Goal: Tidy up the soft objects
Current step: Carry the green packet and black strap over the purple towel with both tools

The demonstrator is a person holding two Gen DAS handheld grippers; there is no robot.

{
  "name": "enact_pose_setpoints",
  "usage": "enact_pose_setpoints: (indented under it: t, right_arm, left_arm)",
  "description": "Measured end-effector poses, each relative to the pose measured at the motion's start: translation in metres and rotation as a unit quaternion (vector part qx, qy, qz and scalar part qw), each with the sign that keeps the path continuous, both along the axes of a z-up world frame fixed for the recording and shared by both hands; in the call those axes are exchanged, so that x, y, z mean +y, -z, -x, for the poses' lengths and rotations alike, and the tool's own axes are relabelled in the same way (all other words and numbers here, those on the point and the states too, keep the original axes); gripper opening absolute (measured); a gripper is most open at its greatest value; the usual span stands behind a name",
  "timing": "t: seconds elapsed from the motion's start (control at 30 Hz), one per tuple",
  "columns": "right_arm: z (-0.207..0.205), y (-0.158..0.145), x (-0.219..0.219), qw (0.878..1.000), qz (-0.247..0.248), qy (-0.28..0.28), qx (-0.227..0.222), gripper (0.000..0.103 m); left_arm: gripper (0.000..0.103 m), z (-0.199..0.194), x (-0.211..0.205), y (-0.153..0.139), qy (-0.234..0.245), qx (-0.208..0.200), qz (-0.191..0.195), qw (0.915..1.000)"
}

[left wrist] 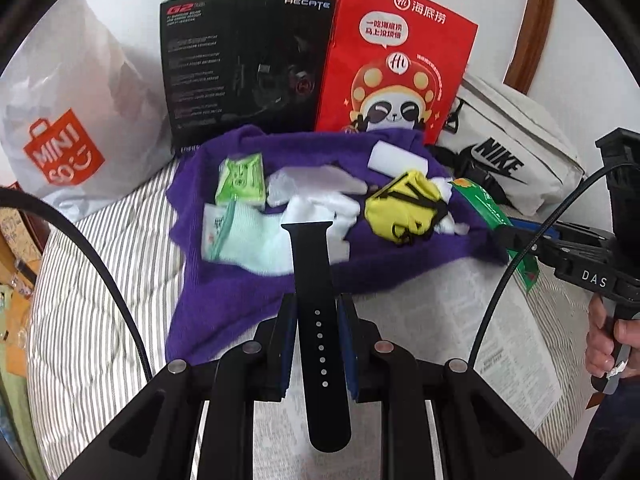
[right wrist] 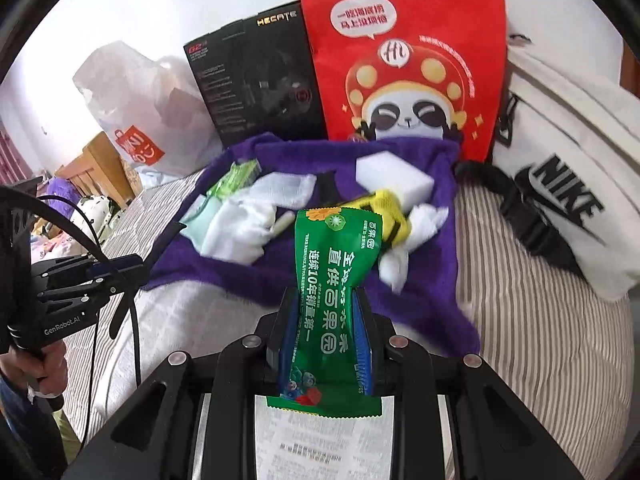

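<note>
A striped bed (left wrist: 100, 280) carries a purple towel (left wrist: 224, 304), white Nike bag (left wrist: 516, 152) and printed sheet (left wrist: 500, 320).

Both claws are matte black w/ angular linkage arms, silver round pivot pins at the joints and blue pads lining the fingers. Left claw (left wrist: 318, 316) seen close in its own cam; from the right cam its body reads "GenRobot.AI" in white, w/ black braided cables looping off it. Right claw (right wrist: 326, 312) has same build; its side is marked "DAS". Each sits on a black pistol-style handle. Dark blue trousers at the frame edge.
</note>
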State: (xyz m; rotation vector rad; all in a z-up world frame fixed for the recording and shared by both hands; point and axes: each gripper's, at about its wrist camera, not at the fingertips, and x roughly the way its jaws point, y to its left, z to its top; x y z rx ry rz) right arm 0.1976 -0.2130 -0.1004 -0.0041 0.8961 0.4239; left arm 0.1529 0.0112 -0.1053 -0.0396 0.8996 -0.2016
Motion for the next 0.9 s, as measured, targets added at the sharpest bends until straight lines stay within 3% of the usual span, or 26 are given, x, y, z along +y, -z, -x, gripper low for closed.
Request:
enact_pose_setpoints:
  t: [0.43,0.9]
  right_arm:
    - [-0.062,-0.017,0.031,1.000,-0.001,-0.020,-0.007,0.026]
    - [-0.121,0.000,0.040,0.999,0.035,-0.019,0.014,0.026]
  left_arm:
    - [0.020,-0.054,0.004,-0.010,0.005,-0.005,0.022,0.9997]
    - [0.020,-0.095,0.016,0.001,0.002,0.007,0.024,0.9997]
